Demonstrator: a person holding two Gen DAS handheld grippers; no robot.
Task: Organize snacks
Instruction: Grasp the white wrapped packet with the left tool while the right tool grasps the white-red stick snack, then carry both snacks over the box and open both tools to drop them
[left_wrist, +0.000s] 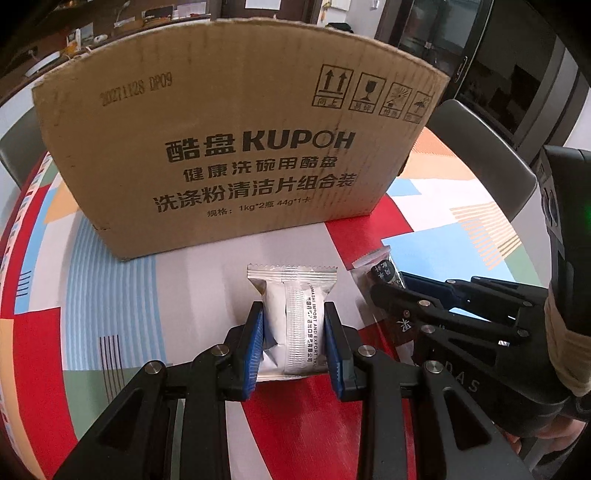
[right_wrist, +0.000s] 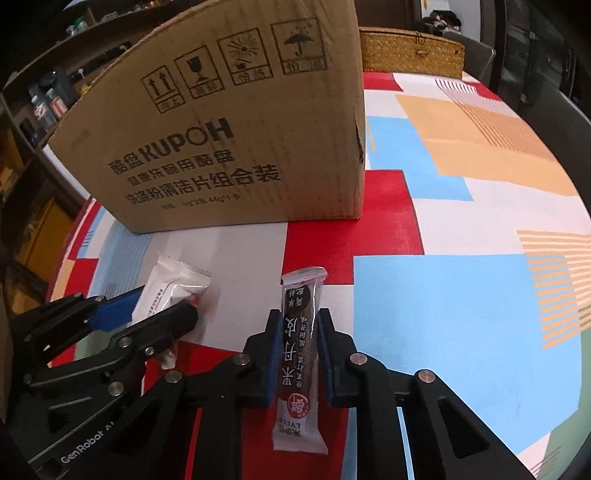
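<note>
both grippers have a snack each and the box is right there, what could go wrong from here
1. The cardboard box wall rises tall in front of both grippers, so a low carry could knock a packet against it.
2. The left gripper squeezes the white packet at its middle, which may crush what's inside.
3. The right gripper pinches the slim dark fruit-leather stick by its edges; it could twist out.

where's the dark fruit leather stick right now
The dark fruit leather stick is clamped in the right gripper in front of the cardboard box, right of the white snack packet held by the left gripper.
</note>
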